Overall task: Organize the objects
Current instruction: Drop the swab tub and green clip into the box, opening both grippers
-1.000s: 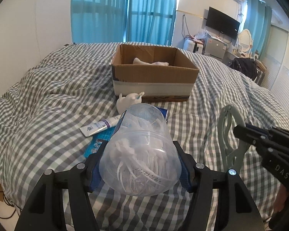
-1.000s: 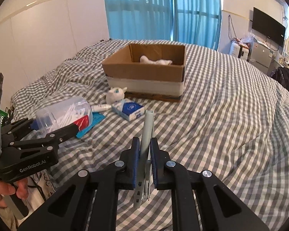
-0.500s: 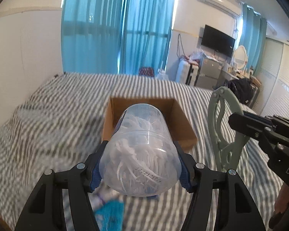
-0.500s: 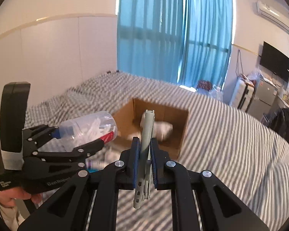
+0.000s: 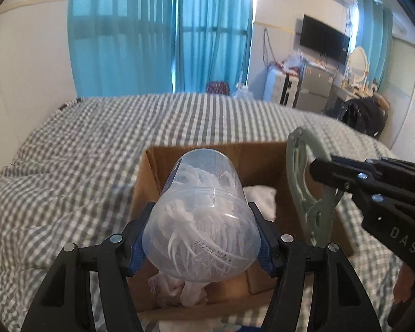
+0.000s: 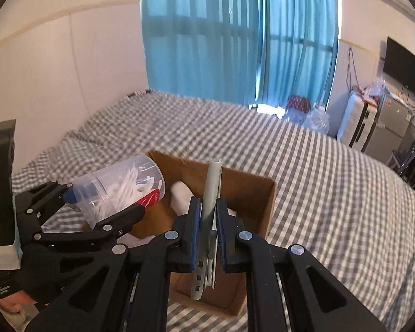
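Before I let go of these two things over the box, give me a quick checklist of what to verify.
1. Left gripper clamped on the clear jar: ok.
2. Right gripper clamped on the green tool: ok.
3. Jar above the open cardboard box: ok.
4. Green tool over the box: ok.
5. Room inside beside the white items: cannot tell.
6. Jar lid tight: cannot tell.

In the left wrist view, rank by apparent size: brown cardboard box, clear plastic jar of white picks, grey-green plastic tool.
1. Brown cardboard box, largest though partly hidden.
2. Clear plastic jar of white picks; nearness to the camera inflates it.
3. Grey-green plastic tool, smallest.
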